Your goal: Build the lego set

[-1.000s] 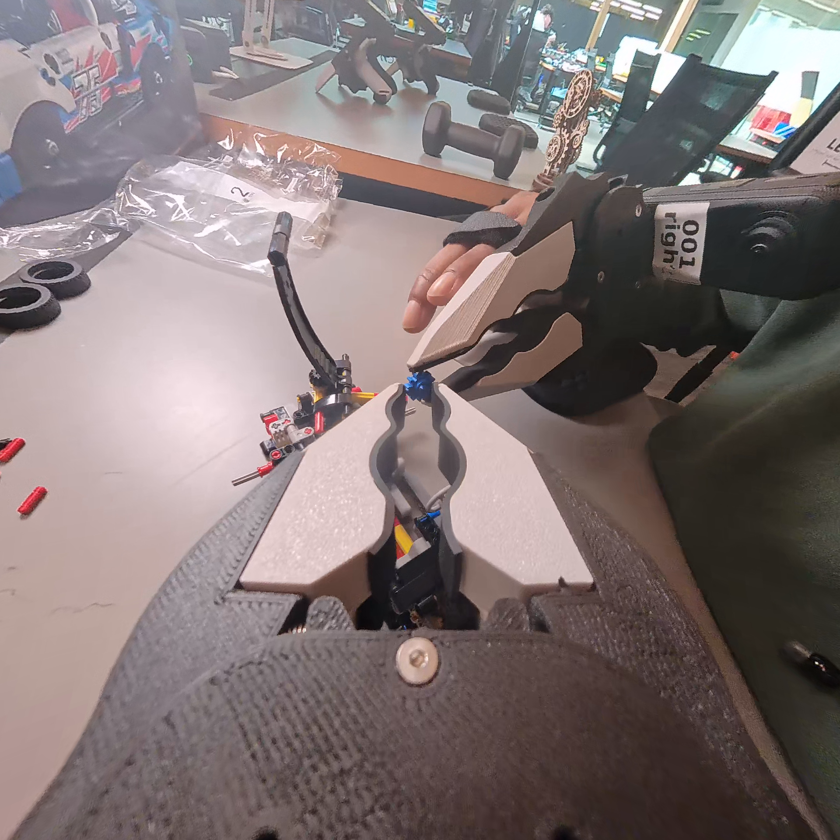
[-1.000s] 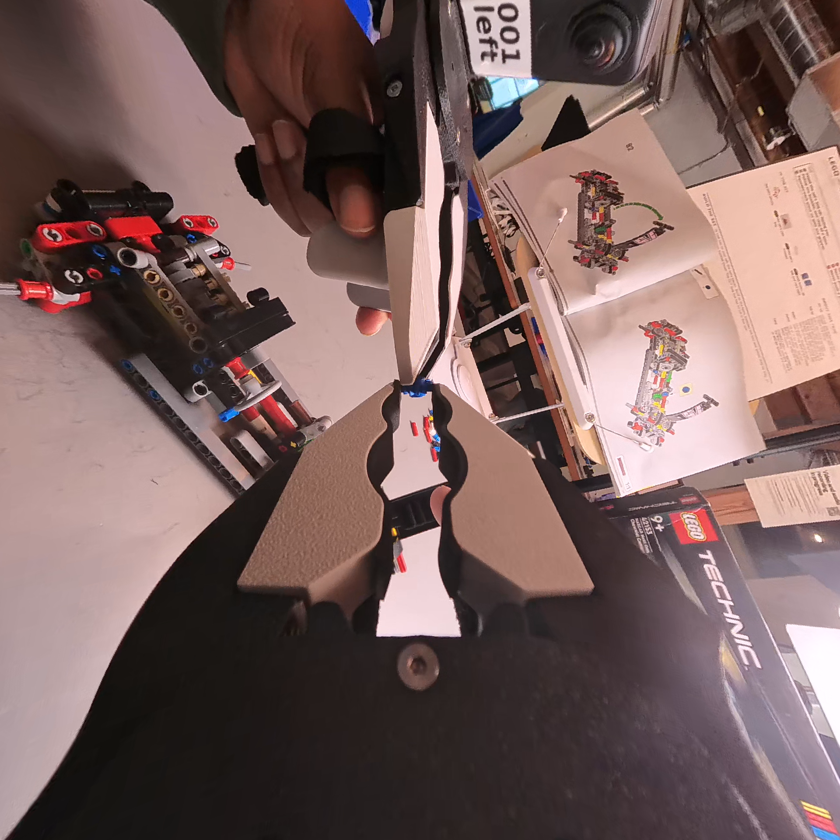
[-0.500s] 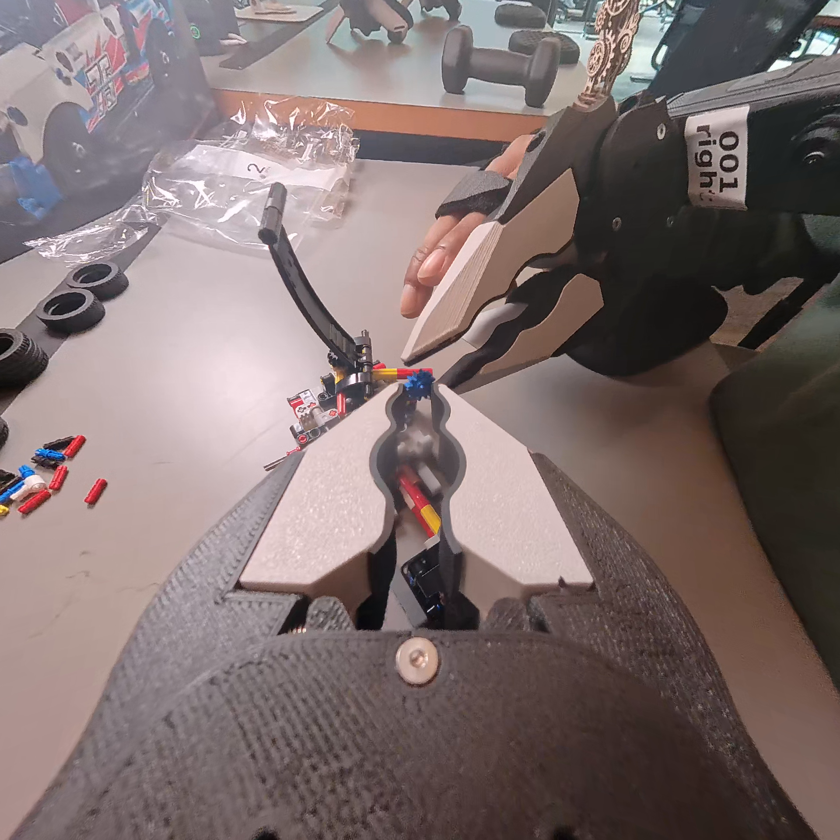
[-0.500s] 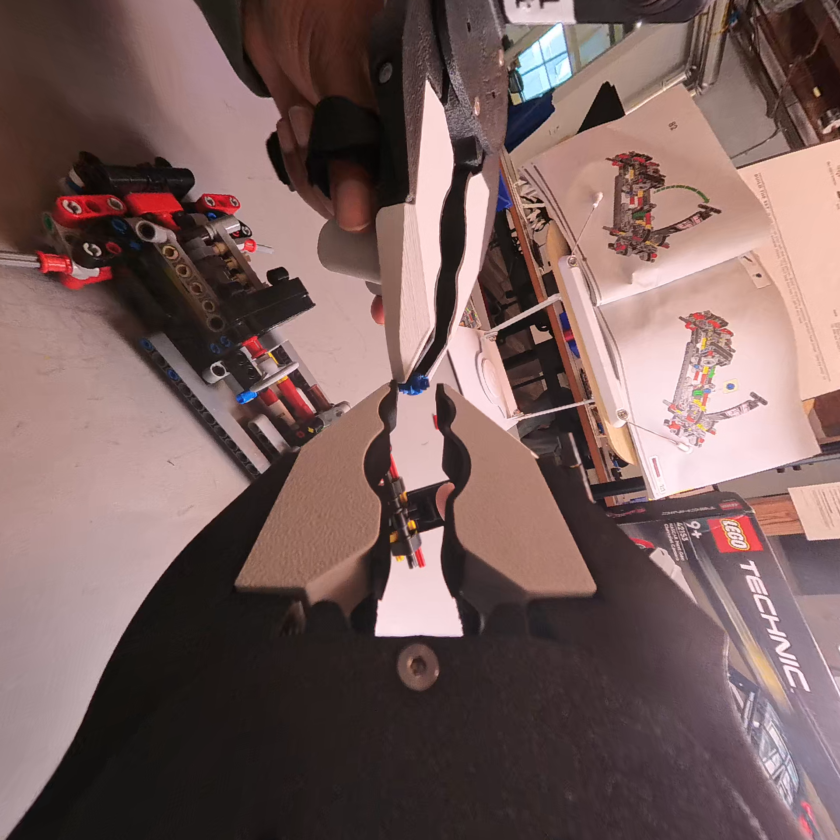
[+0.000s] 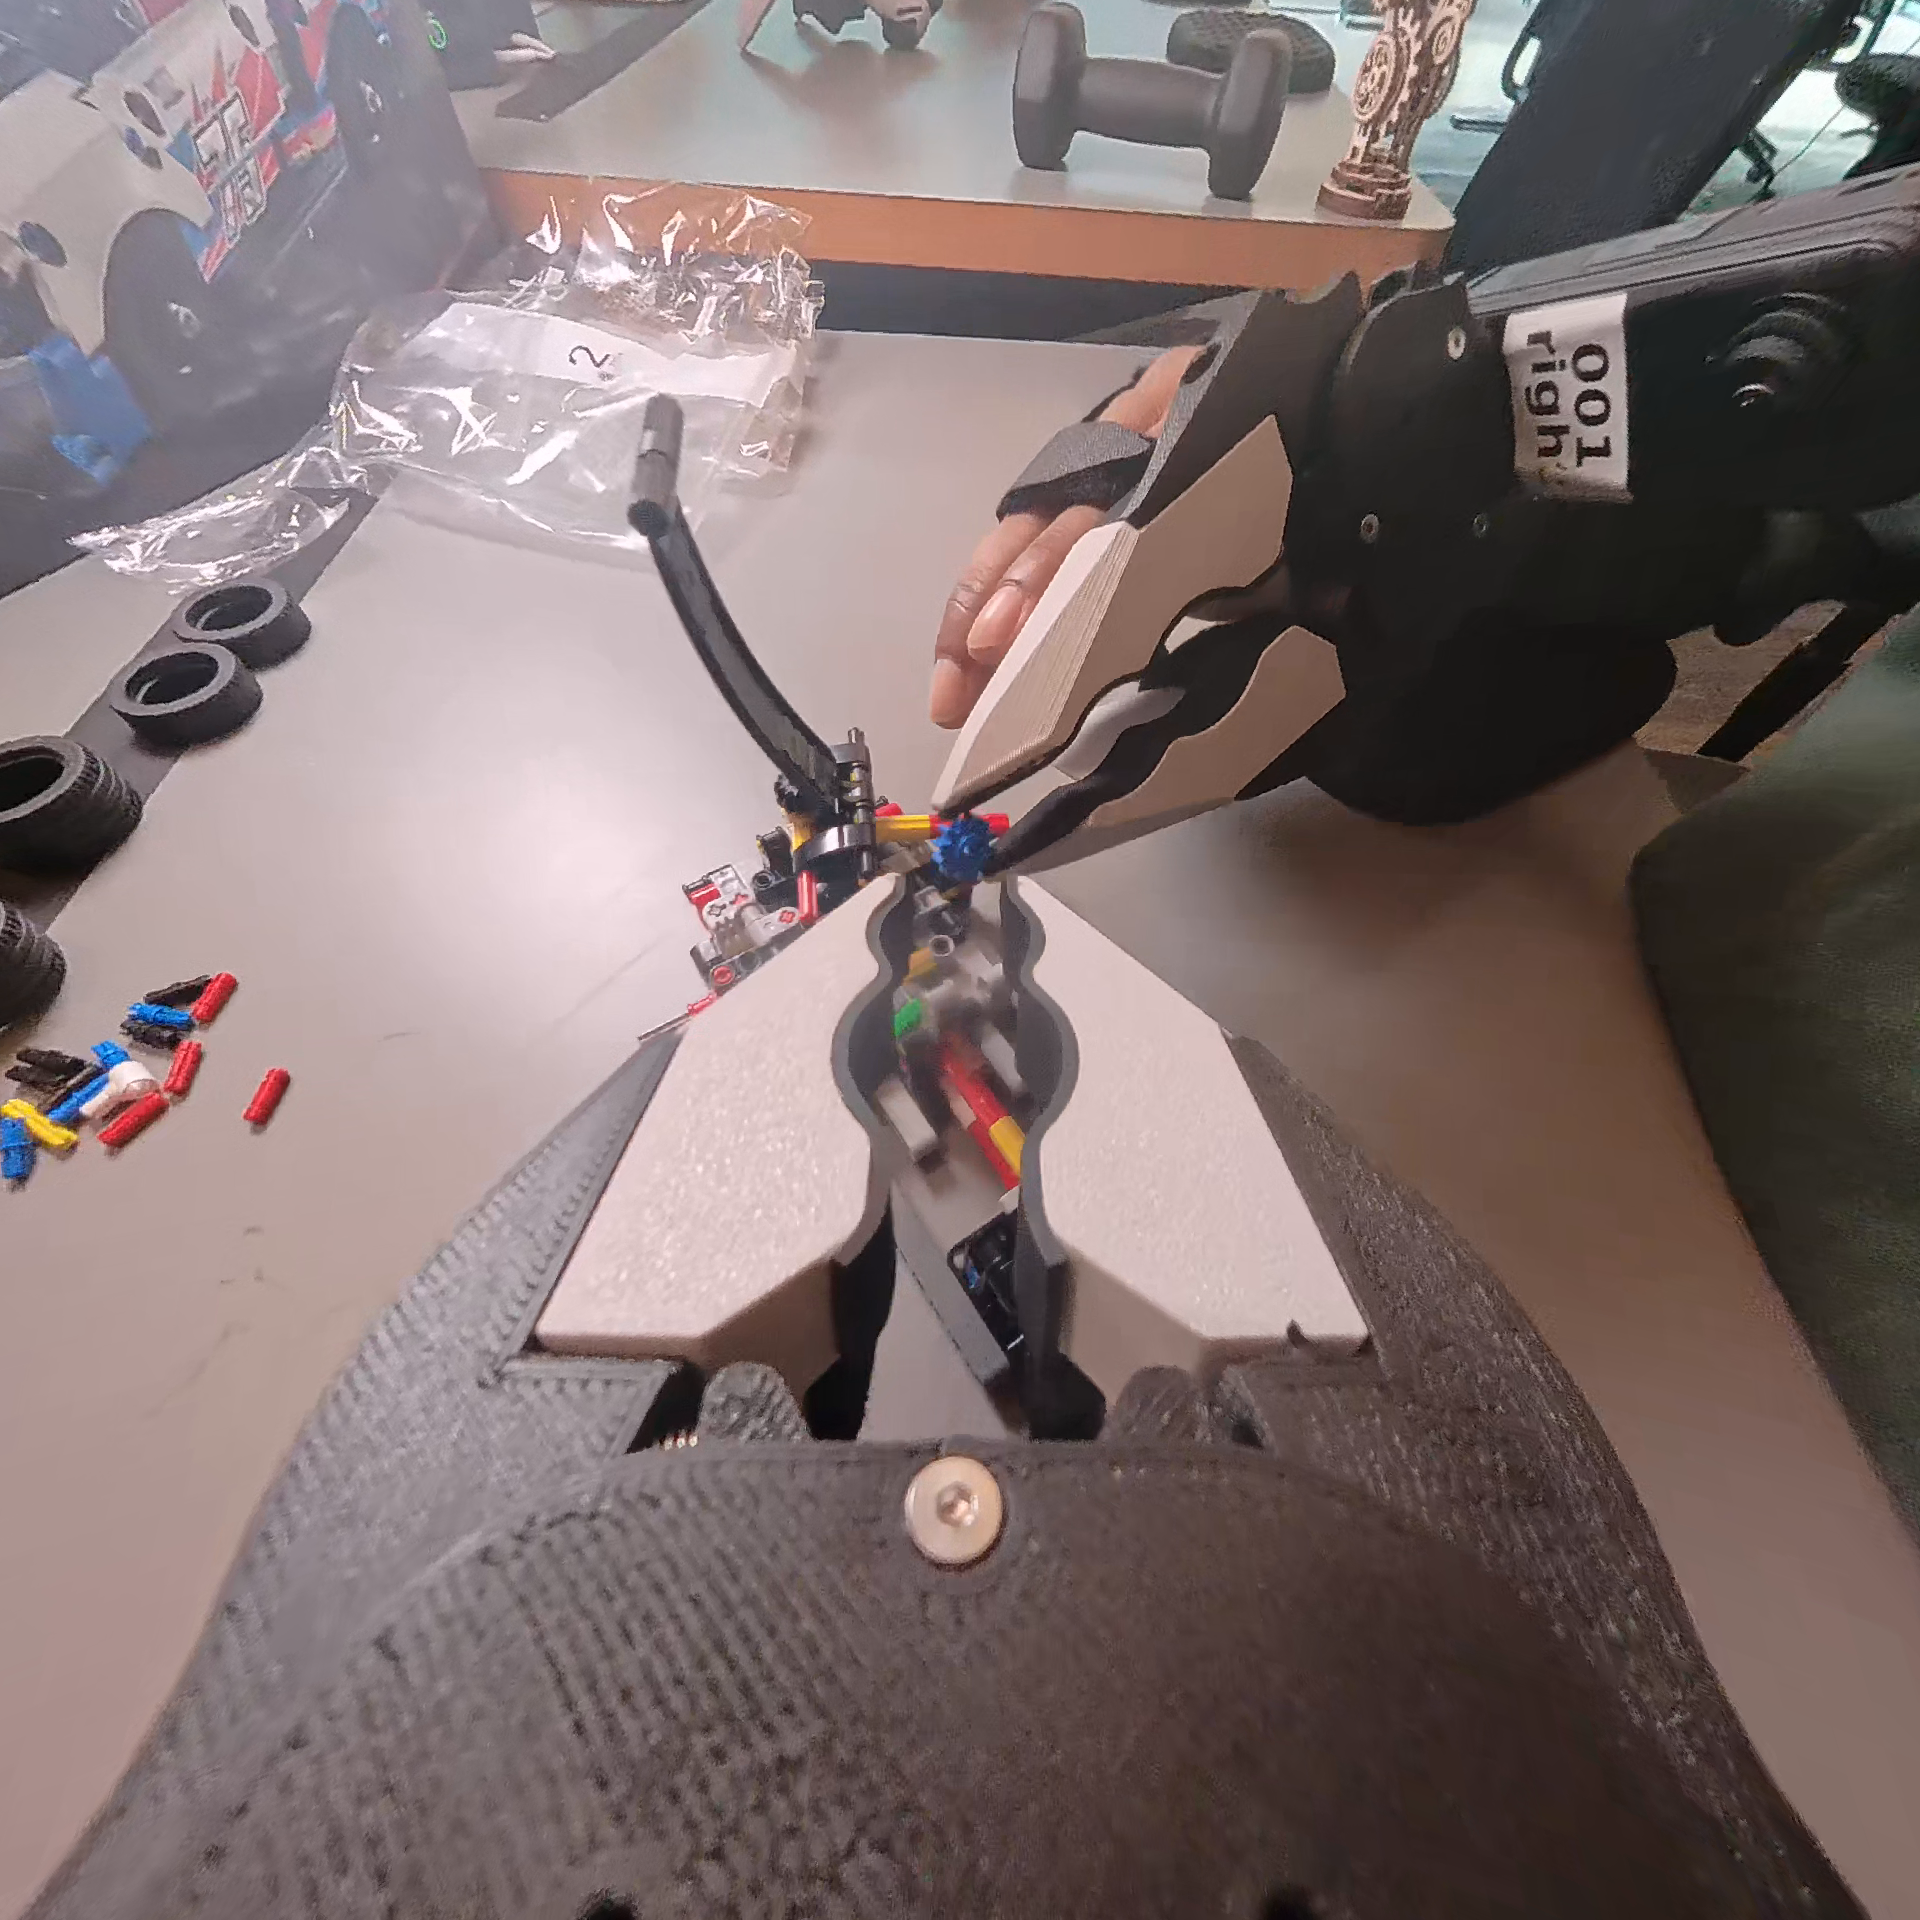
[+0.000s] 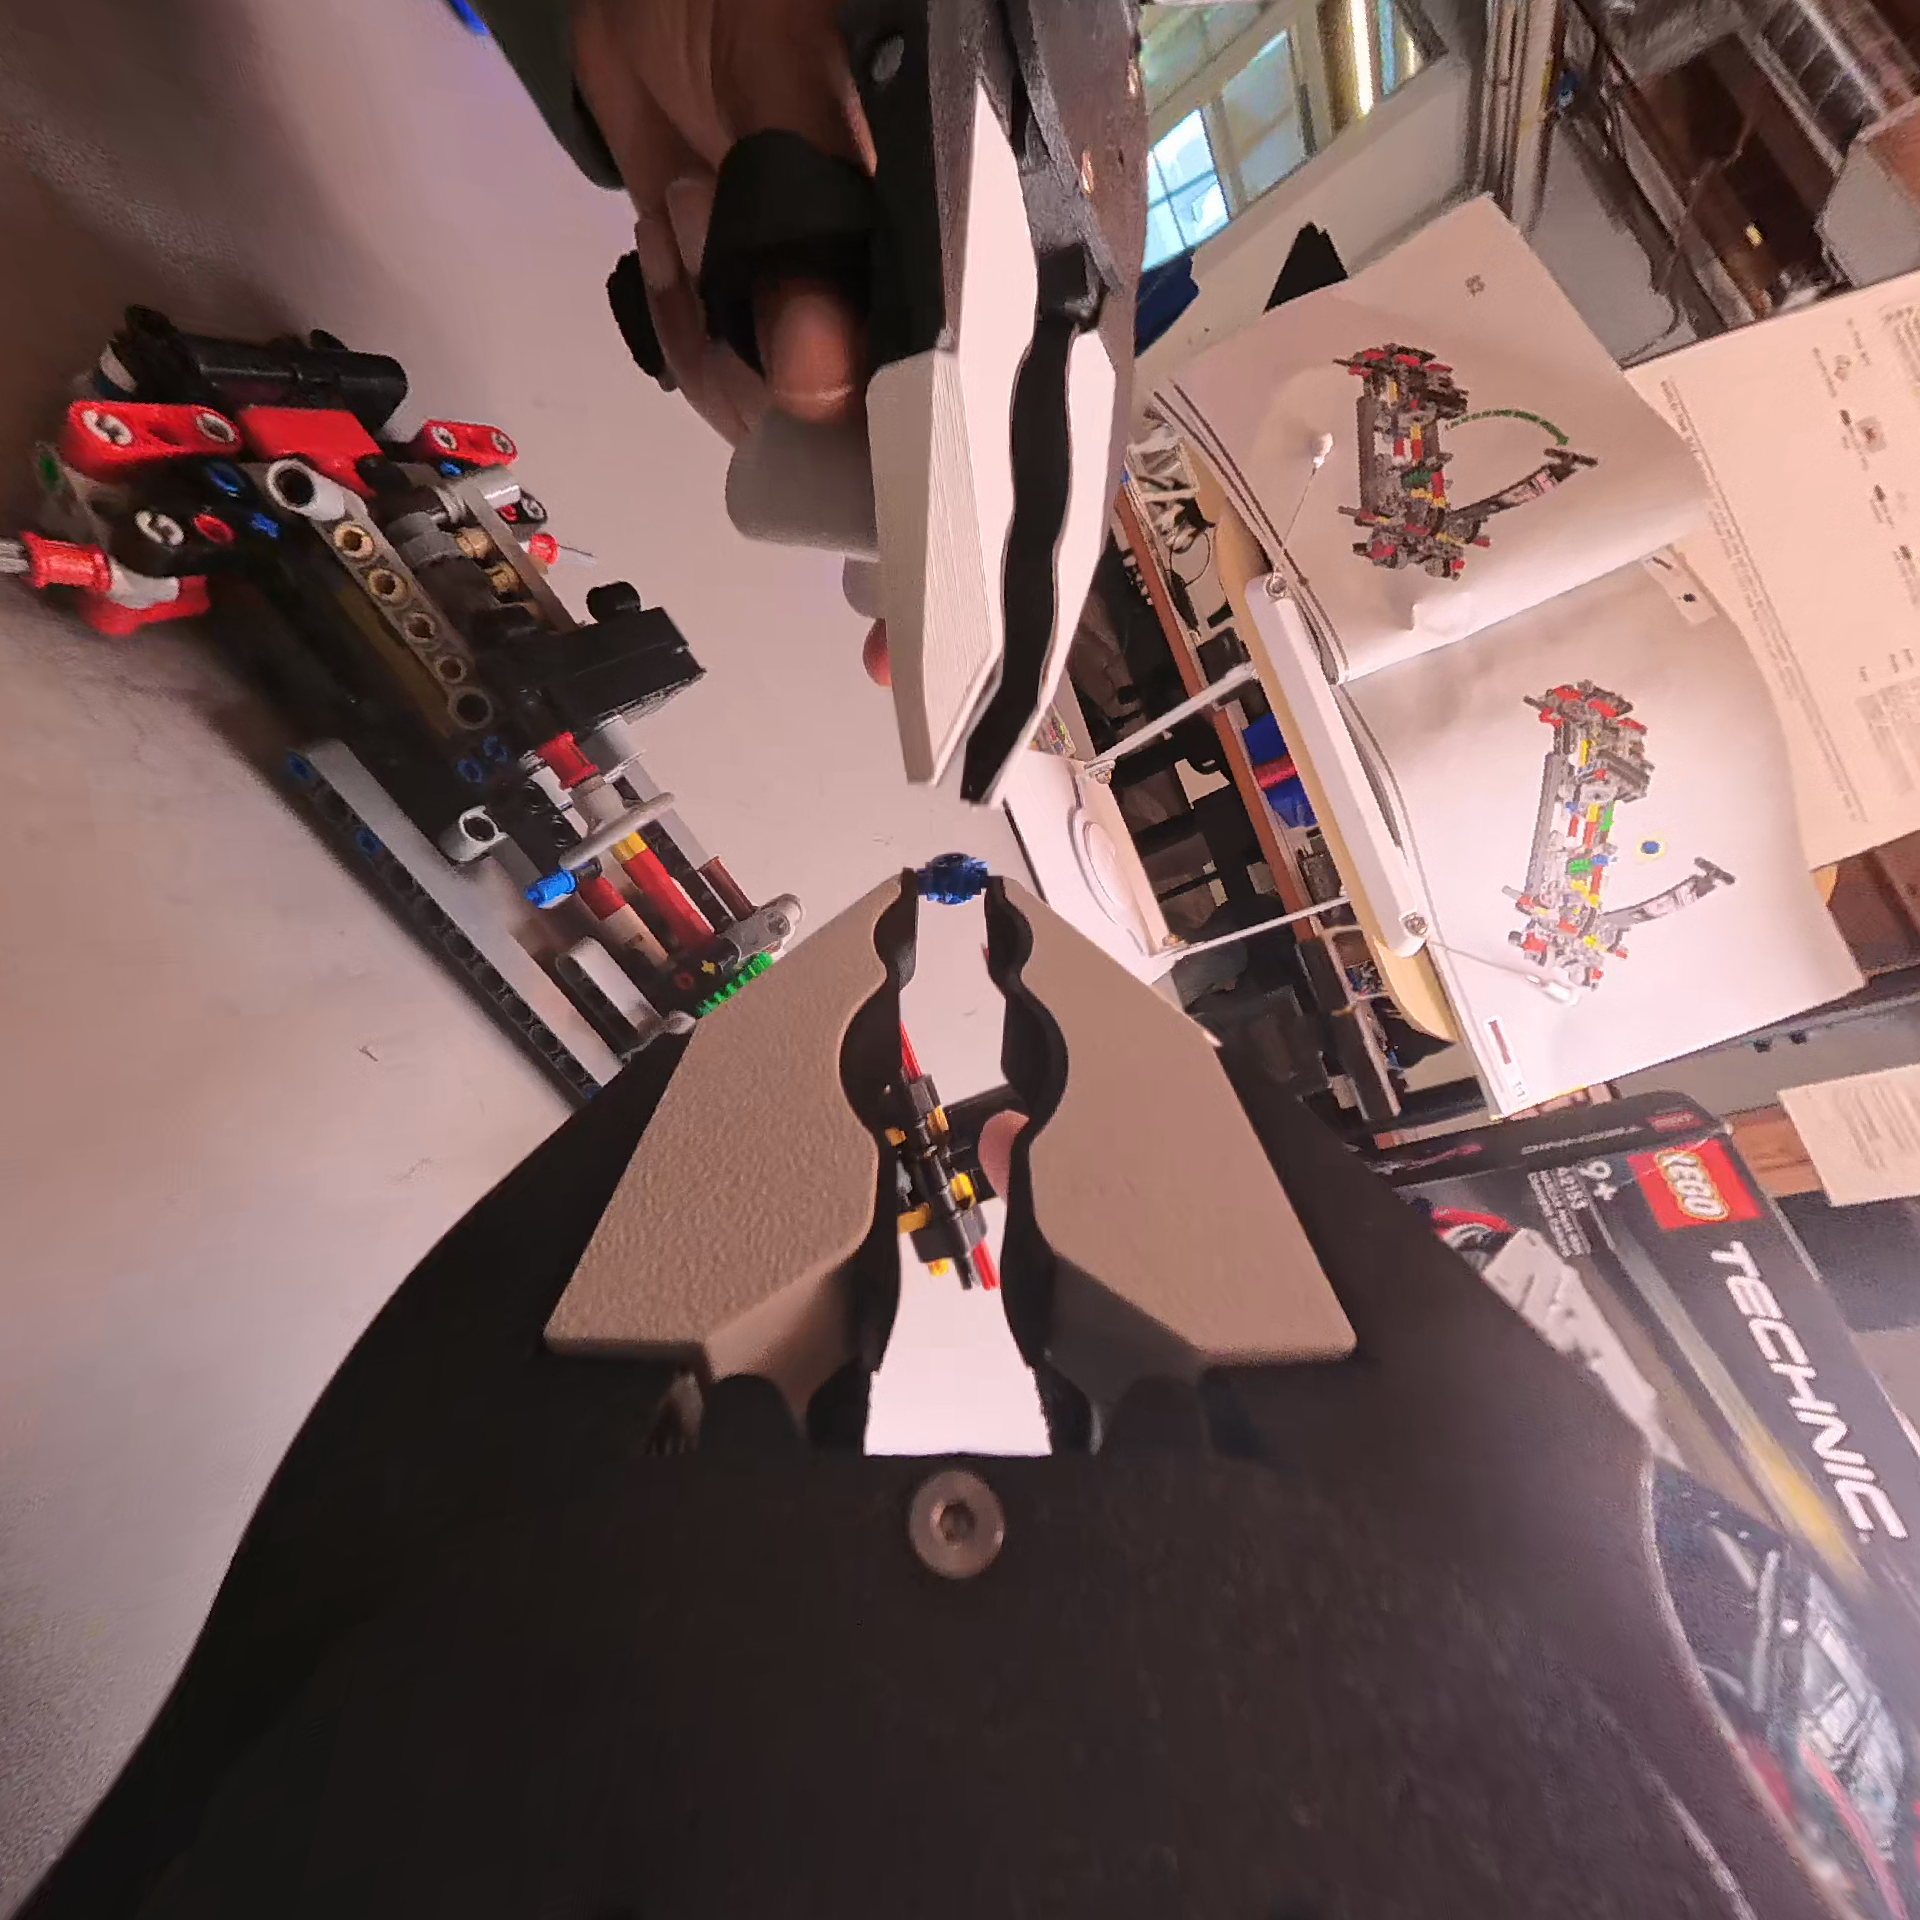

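Small blue toothed lego gear (image 6: 954, 879) pinched at the very tips of right gripper (image 6: 954, 883). Left gripper (image 5: 951, 888) just apart from it, tips slightly parted, holding nothing. Half-built multicoloured lego chassis (image 6: 416, 634) sitting on grey table (image 5: 436, 790) below.

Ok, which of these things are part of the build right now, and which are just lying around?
In use: blue gear in the right tongs, chassis assembly, instruction booklet, loose pins, tyres.
Lying about: dumbbell, plastic bags, set box, wooden model.
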`<move>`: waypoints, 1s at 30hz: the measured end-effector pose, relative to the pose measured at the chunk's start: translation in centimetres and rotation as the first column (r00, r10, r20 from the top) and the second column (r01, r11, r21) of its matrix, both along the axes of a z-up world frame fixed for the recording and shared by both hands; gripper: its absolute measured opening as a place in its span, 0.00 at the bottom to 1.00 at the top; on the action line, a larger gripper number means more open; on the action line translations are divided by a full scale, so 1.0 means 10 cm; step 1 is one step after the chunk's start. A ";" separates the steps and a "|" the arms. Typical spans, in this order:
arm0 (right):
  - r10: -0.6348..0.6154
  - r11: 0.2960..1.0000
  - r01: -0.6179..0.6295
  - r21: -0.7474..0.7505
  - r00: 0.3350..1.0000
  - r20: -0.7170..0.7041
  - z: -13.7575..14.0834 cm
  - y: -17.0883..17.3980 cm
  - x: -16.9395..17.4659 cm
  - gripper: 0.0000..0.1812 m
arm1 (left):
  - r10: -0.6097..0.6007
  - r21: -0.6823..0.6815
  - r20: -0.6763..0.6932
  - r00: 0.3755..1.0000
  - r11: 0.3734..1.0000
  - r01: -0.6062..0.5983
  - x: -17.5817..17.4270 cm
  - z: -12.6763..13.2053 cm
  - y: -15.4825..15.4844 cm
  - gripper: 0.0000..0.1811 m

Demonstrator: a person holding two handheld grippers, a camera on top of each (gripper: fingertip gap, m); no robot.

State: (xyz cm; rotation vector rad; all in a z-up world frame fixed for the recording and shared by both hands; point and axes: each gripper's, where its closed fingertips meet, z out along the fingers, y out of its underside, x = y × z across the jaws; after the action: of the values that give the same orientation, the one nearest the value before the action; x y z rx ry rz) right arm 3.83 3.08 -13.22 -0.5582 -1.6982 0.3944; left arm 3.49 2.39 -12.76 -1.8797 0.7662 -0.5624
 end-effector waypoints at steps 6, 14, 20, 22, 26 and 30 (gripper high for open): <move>-0.010 0.995 0.006 -0.099 0.999 -0.035 0.03 0.08 0.01 0.06 | 0.030 -0.063 0.052 0.998 0.998 -0.026 -0.16 -0.05 0.03 0.06; -0.021 0.988 0.016 -0.154 0.999 -0.032 -0.01 0.13 0.00 0.06 | 0.042 -0.111 0.084 0.996 0.993 -0.033 -0.21 -0.15 0.06 0.05; -0.029 0.987 0.027 -0.158 0.999 -0.013 -0.07 0.15 0.00 0.06 | 0.045 -0.154 0.100 0.994 0.988 -0.029 -0.24 -0.22 0.06 0.04; -0.028 0.986 0.026 -0.162 1.000 -0.007 -0.09 0.15 0.00 0.06 | 0.040 -0.171 0.100 0.994 0.985 -0.023 -0.23 -0.24 0.05 0.04; -0.026 0.981 0.025 -0.191 1.000 -0.006 -0.09 0.16 0.00 0.06 | 0.033 -0.193 0.094 0.995 0.981 -0.014 -0.22 -0.29 0.03 0.04; -0.026 0.975 0.022 -0.222 1.000 -0.014 -0.09 0.17 0.01 0.06 | 0.030 -0.203 0.095 0.995 0.979 -0.011 -0.20 -0.32 0.03 0.04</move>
State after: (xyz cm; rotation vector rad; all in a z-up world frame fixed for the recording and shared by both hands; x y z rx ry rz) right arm 3.89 4.76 -14.09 -0.7363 -1.6403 0.5747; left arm 1.44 2.69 -15.92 -2.0269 0.6440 -0.7373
